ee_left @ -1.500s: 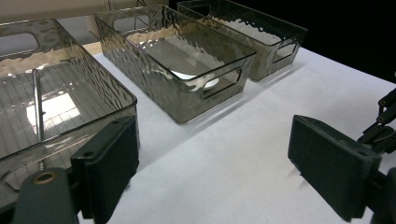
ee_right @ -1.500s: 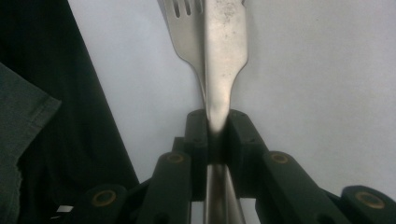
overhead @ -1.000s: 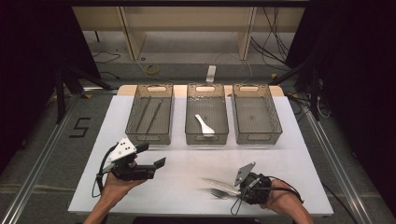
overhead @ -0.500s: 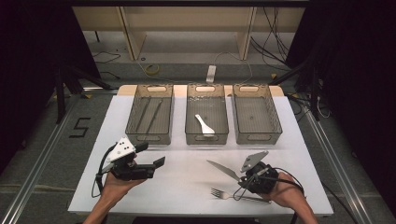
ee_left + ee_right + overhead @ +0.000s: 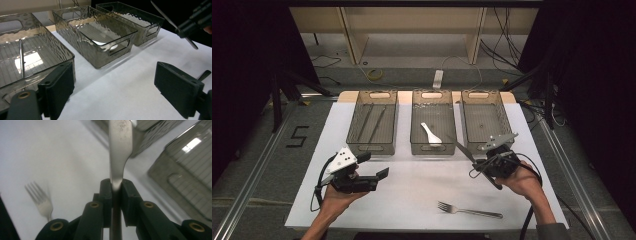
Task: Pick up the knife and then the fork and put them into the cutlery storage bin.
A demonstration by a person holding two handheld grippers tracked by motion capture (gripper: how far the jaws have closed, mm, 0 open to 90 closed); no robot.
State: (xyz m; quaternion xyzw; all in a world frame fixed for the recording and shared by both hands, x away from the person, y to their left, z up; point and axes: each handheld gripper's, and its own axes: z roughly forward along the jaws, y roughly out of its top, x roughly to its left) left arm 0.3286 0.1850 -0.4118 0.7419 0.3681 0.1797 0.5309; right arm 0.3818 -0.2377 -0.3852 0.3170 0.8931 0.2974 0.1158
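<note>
One table knife (image 5: 473, 162) sits pinched at mid-length in my right gripper (image 5: 490, 165), blade slanting up-left toward the right-hand bin (image 5: 482, 120) just beyond, while my left gripper (image 5: 379, 174) waits with jaws spread, well apart

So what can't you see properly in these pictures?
- Flat silver metal knife: right gripper view, tip cut off by the top edge; handle hidden between the right gripper jaws.
- Silver metal fork: right gripper view, blurred, handle hidden behind the jaw.
- Thin dark sticks in the left clear bin: high view, too small.
</note>
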